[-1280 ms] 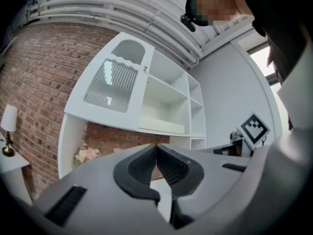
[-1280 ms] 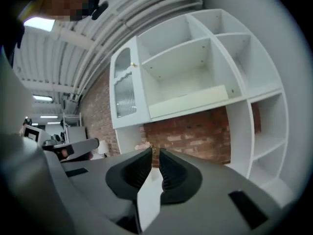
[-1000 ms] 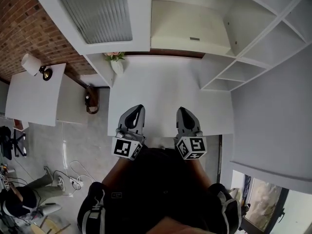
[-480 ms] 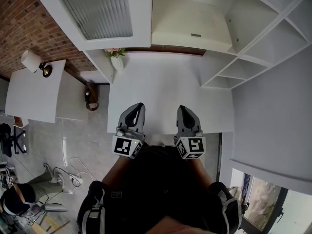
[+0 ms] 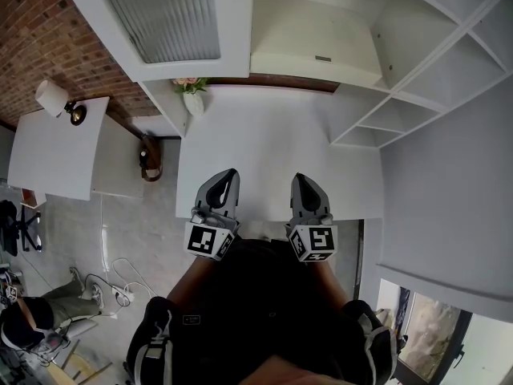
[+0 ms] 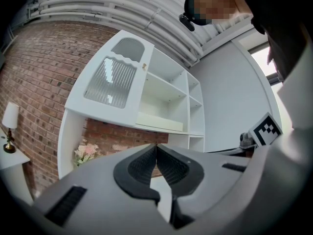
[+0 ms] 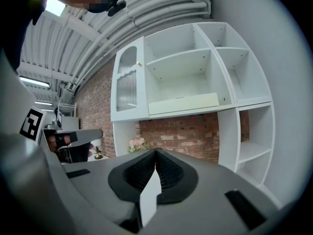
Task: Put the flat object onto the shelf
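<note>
Head view, flat object [image 5: 309,50] shelved, flower vase [image 5: 192,100] near table [image 5: 272,155] corner

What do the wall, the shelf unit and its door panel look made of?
Wall: bare red brick, mortar lines showing. Shelf unit: probably painted wood or board, smooth matt white. Door panel: likely ribbed glass, translucent with vertical flutes.

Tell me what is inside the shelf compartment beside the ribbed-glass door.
A cream slab lies along the front of the compartment floor; above it only bare white walls show. Anything behind the slab is covered by it.
</note>
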